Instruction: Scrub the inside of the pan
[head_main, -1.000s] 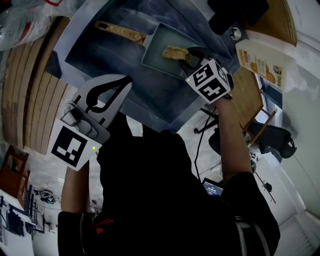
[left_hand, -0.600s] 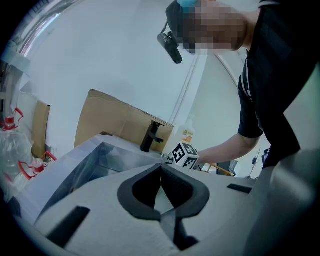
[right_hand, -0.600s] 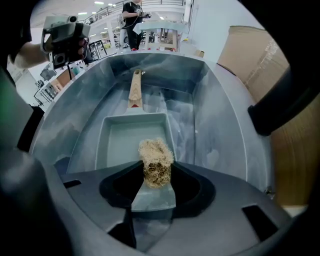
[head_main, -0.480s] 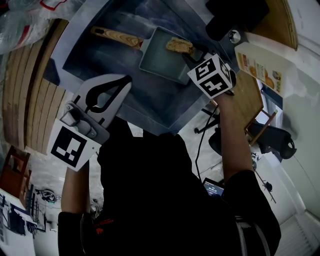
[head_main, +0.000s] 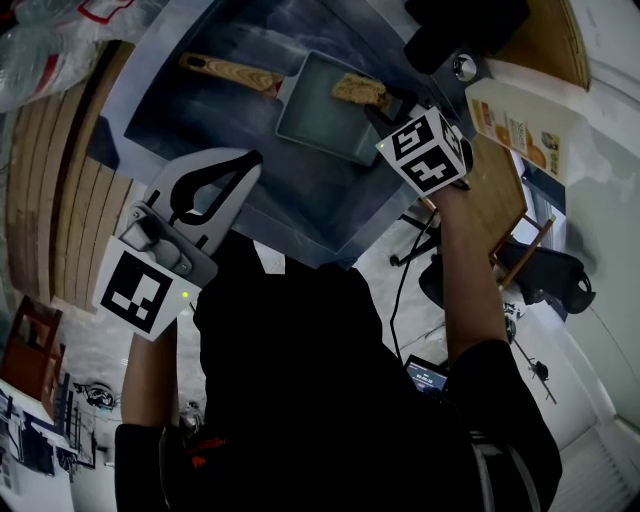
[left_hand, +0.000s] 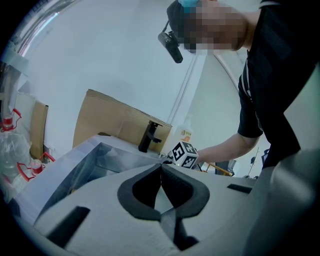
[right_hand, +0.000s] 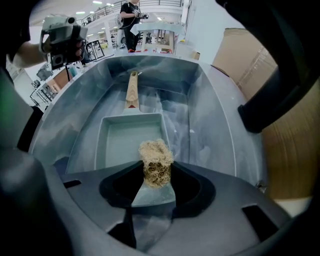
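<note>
A rectangular pale-green pan (head_main: 322, 108) (right_hand: 127, 140) with a wooden handle (head_main: 232, 72) (right_hand: 131, 90) lies in the steel sink (head_main: 200, 110). My right gripper (head_main: 385, 112) (right_hand: 156, 172) is shut on a tan fibrous scrubber (head_main: 358, 90) (right_hand: 156, 162), which hangs over the pan's near right corner. My left gripper (head_main: 235, 175) (left_hand: 161, 172) is held at the sink's near rim, away from the pan, jaws closed together with nothing between them.
A black faucet (head_main: 460, 30) (left_hand: 148, 136) stands at the sink's far right. A bottle with an orange label (head_main: 520, 120) sits on the wooden counter (head_main: 500, 190) beside it. Wooden slats (head_main: 60, 170) lie left of the sink. A person stands in the distance (right_hand: 131, 20).
The right gripper carried the scrubber from the pan's middle to its far right corner. The pan shifted slightly left. The left gripper stayed put.
</note>
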